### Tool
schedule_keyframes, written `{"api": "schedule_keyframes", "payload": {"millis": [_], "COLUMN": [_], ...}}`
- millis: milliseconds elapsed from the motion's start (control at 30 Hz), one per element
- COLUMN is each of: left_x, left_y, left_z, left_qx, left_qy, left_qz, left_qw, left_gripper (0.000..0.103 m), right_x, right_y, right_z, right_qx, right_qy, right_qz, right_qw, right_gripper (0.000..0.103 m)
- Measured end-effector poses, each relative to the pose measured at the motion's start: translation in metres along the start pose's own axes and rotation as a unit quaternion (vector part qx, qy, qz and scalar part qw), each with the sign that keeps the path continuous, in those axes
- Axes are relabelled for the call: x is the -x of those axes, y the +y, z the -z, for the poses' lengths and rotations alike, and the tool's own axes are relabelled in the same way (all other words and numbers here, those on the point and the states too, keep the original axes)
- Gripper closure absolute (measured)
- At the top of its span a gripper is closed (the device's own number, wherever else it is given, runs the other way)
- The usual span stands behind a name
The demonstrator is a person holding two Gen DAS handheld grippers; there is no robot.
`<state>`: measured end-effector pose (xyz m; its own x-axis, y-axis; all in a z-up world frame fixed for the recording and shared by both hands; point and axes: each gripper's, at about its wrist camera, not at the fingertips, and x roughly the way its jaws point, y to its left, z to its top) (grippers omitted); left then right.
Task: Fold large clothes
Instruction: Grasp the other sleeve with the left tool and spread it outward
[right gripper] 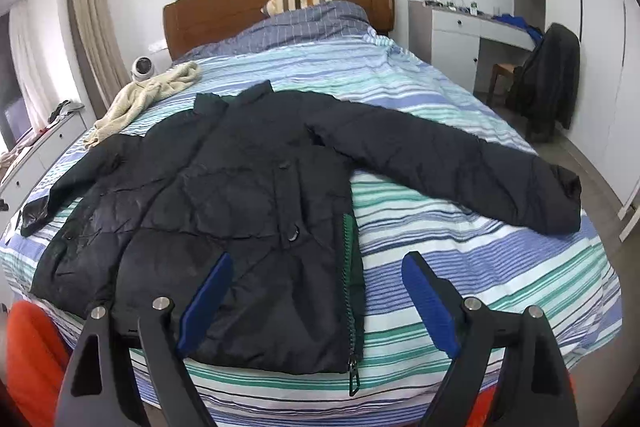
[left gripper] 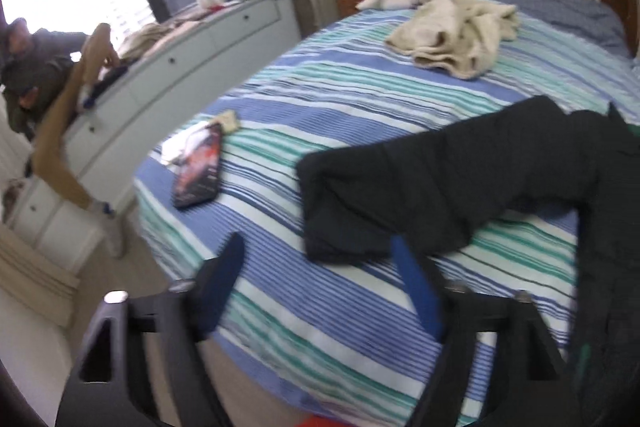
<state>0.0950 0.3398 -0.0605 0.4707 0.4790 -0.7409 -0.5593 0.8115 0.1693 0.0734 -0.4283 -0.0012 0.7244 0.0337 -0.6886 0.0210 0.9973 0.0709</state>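
Beyond the spread right claw [right gripper: 316, 291], black jacket [right gripper: 240, 195] flat on bed [right gripper: 500, 267]

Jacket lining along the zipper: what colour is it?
Green, against the black jacket; the lining shows best in the right wrist view.

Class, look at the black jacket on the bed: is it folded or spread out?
Spread out. The jacket lies flat on the bed, both sleeves stretched sideways, nothing folded over.

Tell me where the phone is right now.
Left wrist view: the phone lies on the striped bed, near its left edge, left of the jacket's sleeve.
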Motion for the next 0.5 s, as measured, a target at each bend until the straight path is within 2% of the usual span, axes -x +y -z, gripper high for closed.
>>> {"api": "schedule_keyframes", "payload": {"millis": [133,267,367,400,433,467,500], "left_x": [-0.032,-0.083,-0.118,-0.123,-0.123,-0.123,-0.121], "left_y": [0.001,0.013,0.013,0.010,0.005,-0.002,-0.007], "left_z": [-0.006,-0.008,-0.008,-0.009,-0.011,-0.016,-0.023], "left_qx": [0.036,0.086,0.097,0.096,0.085,0.061,0.043], "left_qy": [0.033,0.086,0.123,0.119,0.108,0.108,0.098], "left_qz": [0.022,0.005,-0.001,-0.004,-0.004,-0.038,-0.061], "left_qw": [0.9986,0.9925,0.9876,0.9882,0.9905,0.9915,0.9924], "left_gripper": [0.018,0.018,0.018,0.038,0.066,0.082,0.093], "right_x": [0.000,-0.001,-0.004,-0.005,-0.007,-0.008,-0.009], "right_y": [0.011,0.025,0.034,0.037,0.040,0.044,0.047], "right_z": [-0.001,0.001,0.004,0.004,0.006,0.006,0.007], "right_qx": [0.014,0.037,0.043,0.044,0.047,0.052,0.055], "right_qy": [0.000,0.006,0.020,0.023,0.028,0.032,0.035], "right_qz": [-0.010,-0.018,-0.023,-0.024,-0.026,-0.027,-0.028], "right_qw": [1.000,0.999,0.999,0.998,0.998,0.998,0.998], "right_gripper": [0.015,0.015,0.015,0.015,0.015,0.015,0.015]}}
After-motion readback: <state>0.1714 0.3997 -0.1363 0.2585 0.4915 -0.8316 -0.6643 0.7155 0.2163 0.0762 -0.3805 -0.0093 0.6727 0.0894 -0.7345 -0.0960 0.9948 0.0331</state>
